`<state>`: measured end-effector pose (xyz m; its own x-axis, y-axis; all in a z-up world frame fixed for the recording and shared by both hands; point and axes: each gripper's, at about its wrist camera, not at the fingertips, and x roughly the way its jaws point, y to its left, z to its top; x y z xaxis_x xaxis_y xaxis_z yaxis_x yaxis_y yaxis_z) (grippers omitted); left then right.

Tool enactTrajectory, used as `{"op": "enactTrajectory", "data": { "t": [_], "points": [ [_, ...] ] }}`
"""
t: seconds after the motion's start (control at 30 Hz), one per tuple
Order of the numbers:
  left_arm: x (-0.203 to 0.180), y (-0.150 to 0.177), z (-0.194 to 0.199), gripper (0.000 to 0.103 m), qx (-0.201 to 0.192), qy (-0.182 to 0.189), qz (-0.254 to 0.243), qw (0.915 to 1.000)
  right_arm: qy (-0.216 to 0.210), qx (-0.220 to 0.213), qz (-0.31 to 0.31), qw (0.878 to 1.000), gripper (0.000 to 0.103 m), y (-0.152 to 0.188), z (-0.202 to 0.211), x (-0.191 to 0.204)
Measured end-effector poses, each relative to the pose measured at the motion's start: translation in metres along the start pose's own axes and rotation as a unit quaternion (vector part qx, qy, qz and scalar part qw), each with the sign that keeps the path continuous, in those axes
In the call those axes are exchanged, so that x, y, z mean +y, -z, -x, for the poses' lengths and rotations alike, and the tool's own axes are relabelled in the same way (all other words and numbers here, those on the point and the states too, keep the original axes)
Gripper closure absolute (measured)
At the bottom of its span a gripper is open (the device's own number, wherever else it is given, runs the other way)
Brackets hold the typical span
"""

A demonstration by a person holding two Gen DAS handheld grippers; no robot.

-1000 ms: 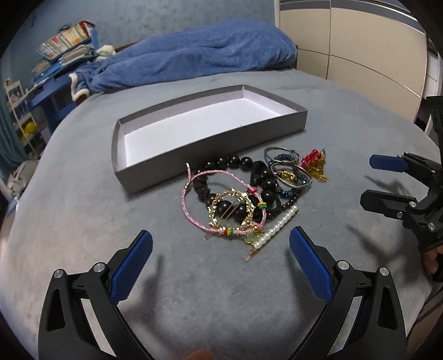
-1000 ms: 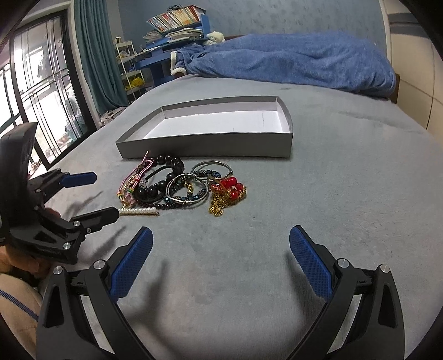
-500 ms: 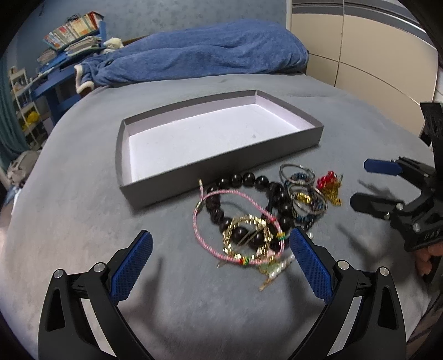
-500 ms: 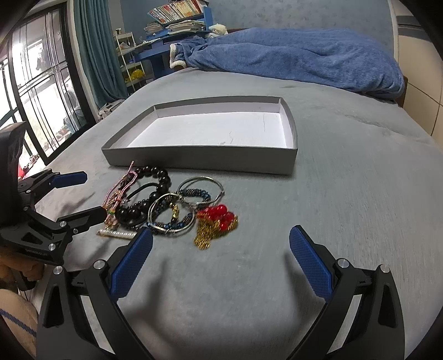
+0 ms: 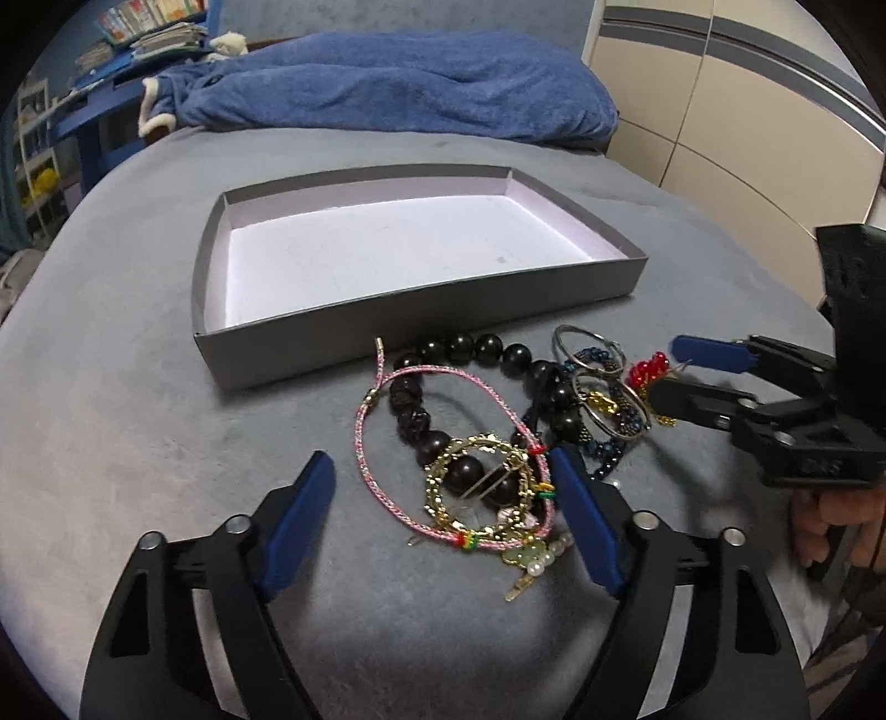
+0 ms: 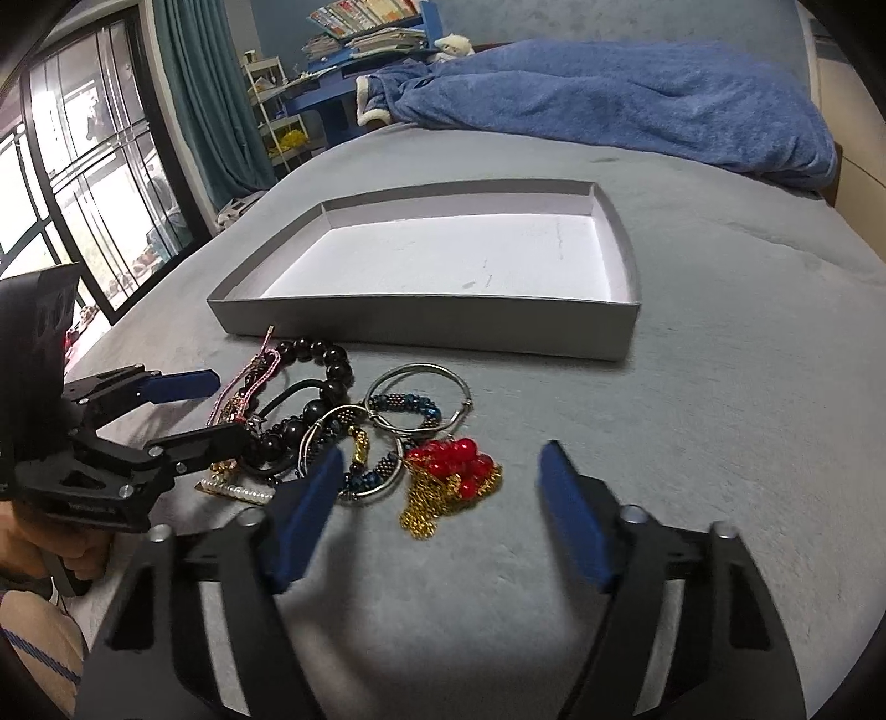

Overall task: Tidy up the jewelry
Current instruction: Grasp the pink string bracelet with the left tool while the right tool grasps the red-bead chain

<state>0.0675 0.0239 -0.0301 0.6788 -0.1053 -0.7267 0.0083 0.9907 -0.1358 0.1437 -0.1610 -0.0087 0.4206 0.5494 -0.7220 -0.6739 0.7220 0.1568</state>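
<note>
A tangle of jewelry lies on the grey bed cover in front of an empty grey tray (image 5: 332, 338) (image 6: 443, 327). My left gripper (image 5: 443, 498) (image 6: 221, 410) is low over the pile's near side. Its jaws are closing, and a pink cord bracelet (image 5: 362, 443) and a gold bracelet (image 5: 476, 487) lie between them, with no pad pressing. My right gripper (image 6: 440, 498) (image 5: 673, 376) is closing around a red bead cluster on a gold chain (image 6: 454, 465) (image 5: 645, 371), still clear of it. Black beads (image 5: 459, 349), silver hoops (image 6: 421, 399) and a pearl clip (image 5: 540, 559) lie alongside.
A rumpled blue blanket (image 5: 387, 88) lies across the far side of the bed. Beige cupboard doors (image 5: 747, 138) stand on the right. A blue shelf with books (image 6: 365, 33), a teal curtain (image 6: 205, 111) and a large window (image 6: 83, 166) are at the left.
Both grippers have come forward and down onto the pile. Their jaws have narrowed from wide open, and jewelry that lay ahead of the fingers is now between them.
</note>
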Motion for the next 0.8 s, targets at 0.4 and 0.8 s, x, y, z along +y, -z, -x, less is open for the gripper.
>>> {"op": "enactTrajectory", "data": {
  "t": [0.4,0.8],
  "points": [
    [0.014,0.01,0.018,0.053,-0.033,0.018,0.038,0.9986,-0.014,-0.031,-0.02,0.999,0.078,0.018,0.015,-0.003],
    [0.031,0.014,0.025,0.066,-0.032,0.022,0.063,0.9973,-0.011,-0.037,-0.027,0.999,0.086,0.022,0.017,-0.004]
  ]
}}
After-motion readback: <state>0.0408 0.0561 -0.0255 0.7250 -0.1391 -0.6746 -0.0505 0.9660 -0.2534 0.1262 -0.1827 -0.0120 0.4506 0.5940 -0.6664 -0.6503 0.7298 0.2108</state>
